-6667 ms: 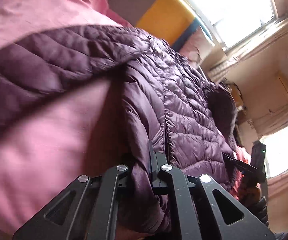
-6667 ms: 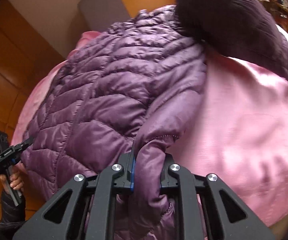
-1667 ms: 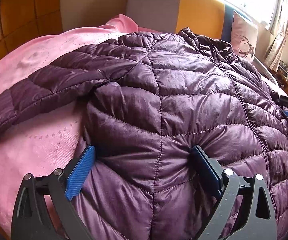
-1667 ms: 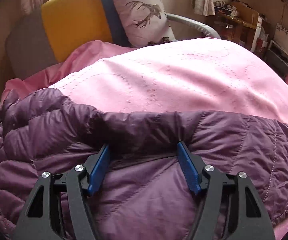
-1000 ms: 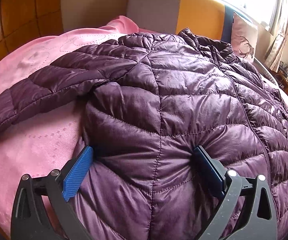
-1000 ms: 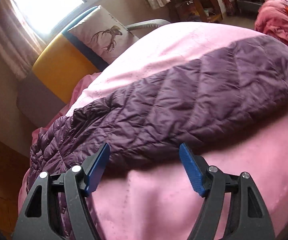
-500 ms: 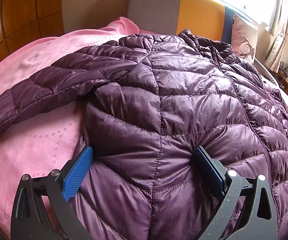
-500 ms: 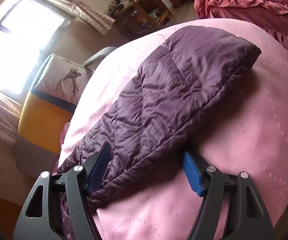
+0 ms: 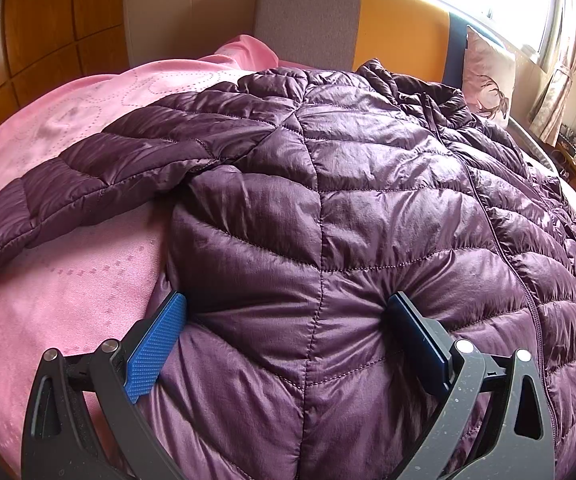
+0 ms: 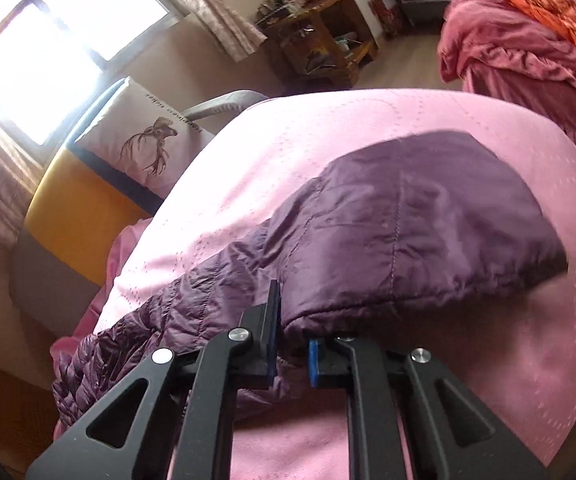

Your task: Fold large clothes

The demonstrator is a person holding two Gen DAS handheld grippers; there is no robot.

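Note:
A quilted purple down jacket [image 9: 368,200] lies spread on a pink bedspread [image 9: 47,300], zip side up, with one sleeve [image 9: 87,184] stretched out to the left. My left gripper [image 9: 283,340] rests wide open on the jacket's lower part. Its fingers straddle a bulge of fabric without pinching it. In the right wrist view the other sleeve [image 10: 408,232] lies across the pink cover [image 10: 528,360]. My right gripper [image 10: 292,340] is closing, and its blue pads pinch the sleeve's near edge close to the cuff end.
A grey and yellow headboard [image 9: 388,32] stands at the far end, with a deer-print pillow [image 10: 147,136] against it. Wood panelling [image 9: 47,20] runs along the left. Beyond the bed's right side are a cluttered wooden shelf [image 10: 320,40] and a heap of pink-red bedding [image 10: 528,40].
My right gripper has slid along the sleeve toward its cuff, and its jaws have gone from wide open to pinching the sleeve's edge. The left gripper and the jacket body have stayed put.

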